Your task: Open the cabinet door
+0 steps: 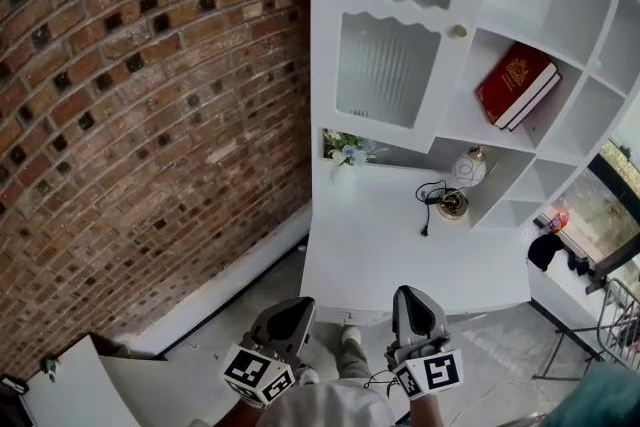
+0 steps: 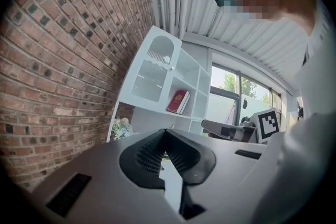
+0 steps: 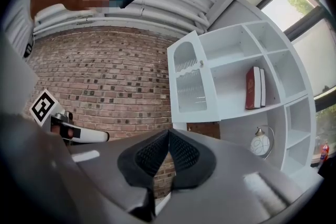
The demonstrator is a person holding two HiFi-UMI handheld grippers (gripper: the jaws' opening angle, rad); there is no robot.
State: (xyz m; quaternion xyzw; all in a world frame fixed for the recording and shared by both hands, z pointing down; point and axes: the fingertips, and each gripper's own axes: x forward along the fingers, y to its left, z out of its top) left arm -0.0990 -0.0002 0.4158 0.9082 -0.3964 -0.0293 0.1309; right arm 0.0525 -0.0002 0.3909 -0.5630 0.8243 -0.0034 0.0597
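A white cabinet stands against the brick wall. Its upper door has two ribbed glass panes and a small round knob at its right edge; the door looks closed. The same door appears far off in the left gripper view, and the door is also distant in the right gripper view. My left gripper and right gripper are held low in front of the cabinet's counter, well short of the door. Both have their jaws together with nothing between them.
Open shelves to the door's right hold a red book. A globe lamp with a black cord and a small flower bunch sit on the counter. The brick wall runs along the left. A window and metal rack lie at far right.
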